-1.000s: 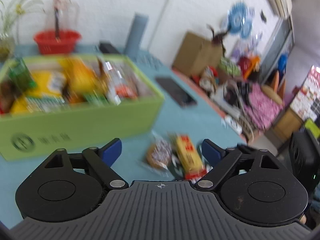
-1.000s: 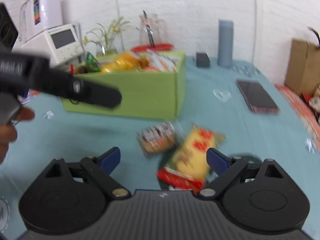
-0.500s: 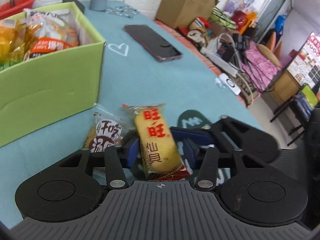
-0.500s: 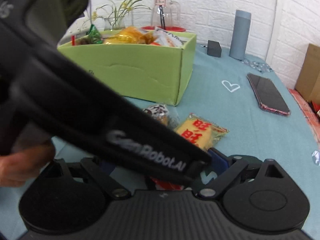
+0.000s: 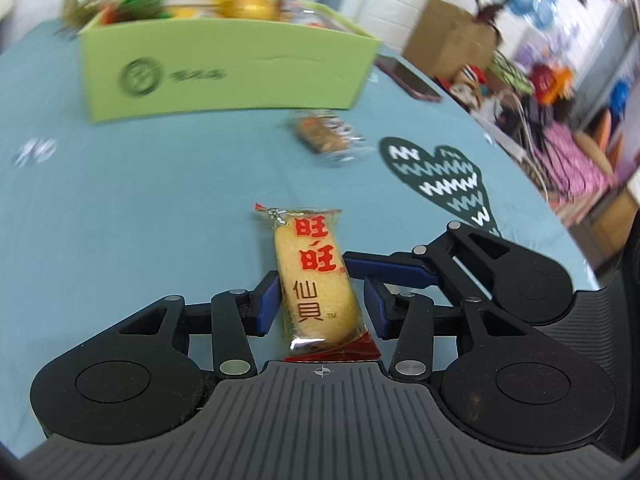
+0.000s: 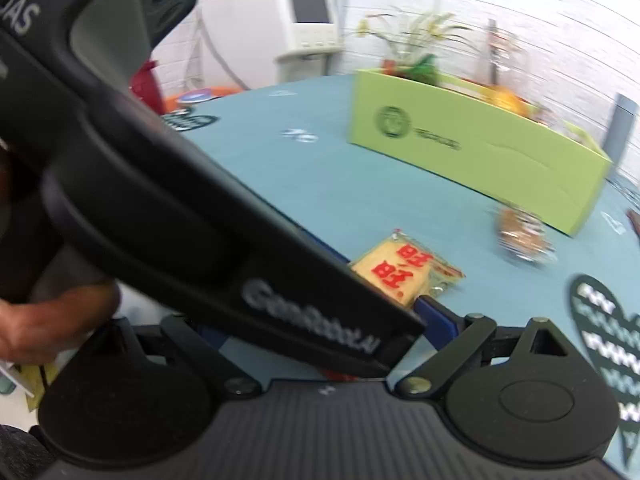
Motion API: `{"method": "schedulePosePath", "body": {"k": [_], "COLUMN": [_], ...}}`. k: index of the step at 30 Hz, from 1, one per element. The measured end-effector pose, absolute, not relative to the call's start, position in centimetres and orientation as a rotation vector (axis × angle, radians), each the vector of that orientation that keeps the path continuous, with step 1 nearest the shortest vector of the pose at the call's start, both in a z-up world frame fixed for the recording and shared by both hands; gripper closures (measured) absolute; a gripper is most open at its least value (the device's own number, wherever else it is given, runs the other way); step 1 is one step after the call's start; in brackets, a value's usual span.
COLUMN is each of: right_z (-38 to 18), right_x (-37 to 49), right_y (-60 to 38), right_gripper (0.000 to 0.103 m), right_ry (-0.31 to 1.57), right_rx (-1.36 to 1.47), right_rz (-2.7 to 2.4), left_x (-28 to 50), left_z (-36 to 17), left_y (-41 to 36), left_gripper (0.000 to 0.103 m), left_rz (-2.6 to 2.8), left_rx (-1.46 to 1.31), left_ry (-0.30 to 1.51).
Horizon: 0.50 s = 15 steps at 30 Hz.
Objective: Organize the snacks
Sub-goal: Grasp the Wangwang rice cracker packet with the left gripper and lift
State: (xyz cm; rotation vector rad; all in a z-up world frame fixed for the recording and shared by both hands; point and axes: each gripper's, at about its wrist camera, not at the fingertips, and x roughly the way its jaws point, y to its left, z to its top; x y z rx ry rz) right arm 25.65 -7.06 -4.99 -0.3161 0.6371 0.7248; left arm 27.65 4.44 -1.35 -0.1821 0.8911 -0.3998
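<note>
A yellow rice cracker packet [image 5: 316, 280] with red characters sits between the blue pads of my left gripper [image 5: 320, 306]. The pads pinch it by its sides and the jaws are opening slightly. In the right wrist view the same packet [image 6: 400, 272] pokes out past the left gripper's black body. My right gripper [image 6: 324, 324] stands open just behind it with nothing between its fingers. One blue finger [image 5: 388, 266] lies beside the packet. A brown round snack packet [image 5: 328, 136] lies on the teal cloth near the green box [image 5: 224, 76], which is full of snacks.
A dark heart print [image 5: 444, 176] marks the cloth at the right. A phone [image 5: 408, 80] lies past the box and a cardboard box [image 5: 452, 28] stands behind it. A white machine [image 6: 296, 20] is at the far left. A hand [image 6: 52, 320] holds the left gripper.
My left gripper went from wide open to closed around the yellow packet, then drew it away from the brown snack. The right gripper stayed open and swung in beside the left one.
</note>
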Motion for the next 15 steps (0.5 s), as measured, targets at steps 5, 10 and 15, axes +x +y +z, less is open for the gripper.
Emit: {"method": "schedulePosePath", "body": {"k": [5, 10, 15], "right_z": [-5.0, -4.9, -5.0], "right_x": [25.2, 24.4, 23.8], "right_y": [-6.1, -6.6, -6.0], "right_gripper": [0.010, 0.009, 0.009], "right_ry": [0.670, 0.699, 0.686], "right_rx": [-0.279, -0.206, -0.215], "right_rz": [0.714, 0.616, 0.578], "left_x": [27.1, 27.3, 27.2], "left_z": [-1.5, -1.3, -1.3], "left_y": [7.5, 8.4, 8.2], "left_gripper": [0.069, 0.060, 0.064], "left_rz": [-0.377, -0.390, -0.434], "left_rx": [-0.339, -0.379, -0.373], "left_ry": [0.893, 0.878, 0.876]}}
